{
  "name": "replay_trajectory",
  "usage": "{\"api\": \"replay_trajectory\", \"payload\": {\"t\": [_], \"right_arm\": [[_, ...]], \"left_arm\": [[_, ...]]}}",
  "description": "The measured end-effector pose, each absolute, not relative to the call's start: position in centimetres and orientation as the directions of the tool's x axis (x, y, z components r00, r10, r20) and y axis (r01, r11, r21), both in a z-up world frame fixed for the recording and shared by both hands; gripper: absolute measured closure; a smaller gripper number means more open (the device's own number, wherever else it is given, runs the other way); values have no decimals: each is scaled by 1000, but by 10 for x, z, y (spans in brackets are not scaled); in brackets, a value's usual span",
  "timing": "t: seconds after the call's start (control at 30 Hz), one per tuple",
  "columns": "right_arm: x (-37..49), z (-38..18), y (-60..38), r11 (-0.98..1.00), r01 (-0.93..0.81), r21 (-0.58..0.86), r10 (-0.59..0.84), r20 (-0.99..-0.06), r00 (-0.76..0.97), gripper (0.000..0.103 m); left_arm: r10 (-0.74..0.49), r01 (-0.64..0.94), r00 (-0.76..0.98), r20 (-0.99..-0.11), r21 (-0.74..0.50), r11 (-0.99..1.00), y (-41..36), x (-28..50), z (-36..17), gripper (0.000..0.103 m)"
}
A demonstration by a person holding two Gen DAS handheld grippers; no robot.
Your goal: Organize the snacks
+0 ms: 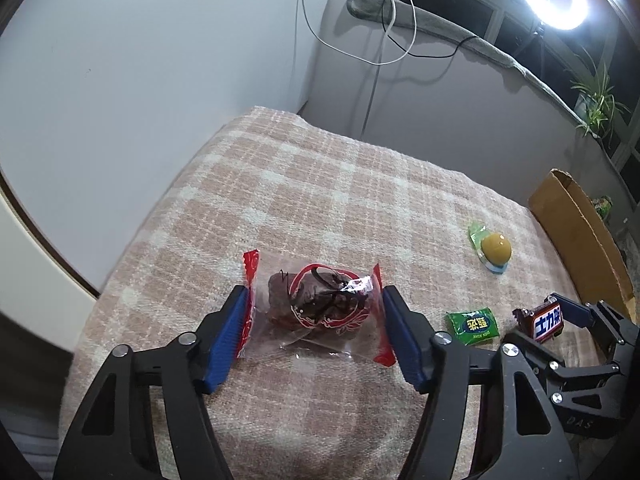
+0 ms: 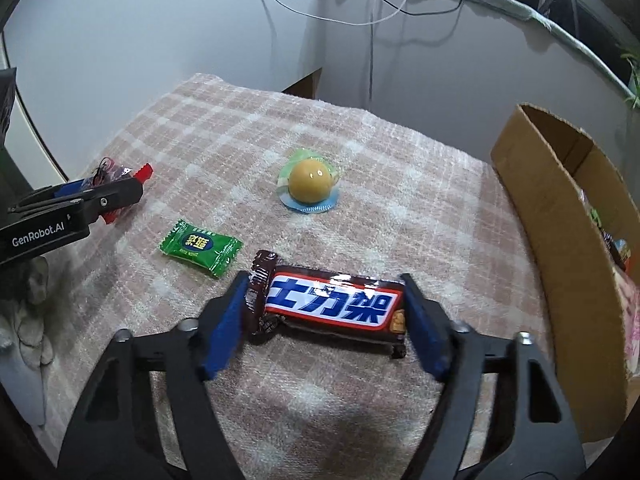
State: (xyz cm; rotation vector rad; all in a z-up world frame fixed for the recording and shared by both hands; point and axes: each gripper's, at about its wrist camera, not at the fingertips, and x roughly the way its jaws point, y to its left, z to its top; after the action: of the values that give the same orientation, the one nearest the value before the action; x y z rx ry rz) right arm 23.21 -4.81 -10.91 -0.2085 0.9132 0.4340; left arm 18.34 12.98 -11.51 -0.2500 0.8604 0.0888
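- In our right hand-held gripper [image 2: 326, 320] lies a brown chocolate bar [image 2: 332, 306], crosswise between the blue pads, which touch or nearly touch its two ends; we cannot tell whether it is lifted off the cloth.
- Our left hand-held gripper [image 1: 316, 336] brackets a clear, red-edged packet of dark dried fruit [image 1: 316, 306] near the left edge of the surface [image 1: 280, 184], its pads against the packet's crimped ends.
- Two snacks lie loose on the checked pink cloth: a small green candy [image 2: 201, 249] just beside the bar, and a yellow jelly cup [image 2: 310, 188] nearer the middle.
- A cardboard box [image 2: 560, 216] stands open along the right edge, with a few wrappers showing inside.
- We judge the sorting partly done: some snacks are boxed, two are in hand, two remain.
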Motion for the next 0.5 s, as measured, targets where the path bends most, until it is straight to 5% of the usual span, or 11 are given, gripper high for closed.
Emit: {"api": "replay_trajectory", "payload": {"t": [0.5], "right_arm": [[222, -101, -66, 889, -451, 75, 339, -772, 539, 45]], "left_arm": [[-53, -175, 674, -737, -228, 958, 133, 174, -111, 49]]}}
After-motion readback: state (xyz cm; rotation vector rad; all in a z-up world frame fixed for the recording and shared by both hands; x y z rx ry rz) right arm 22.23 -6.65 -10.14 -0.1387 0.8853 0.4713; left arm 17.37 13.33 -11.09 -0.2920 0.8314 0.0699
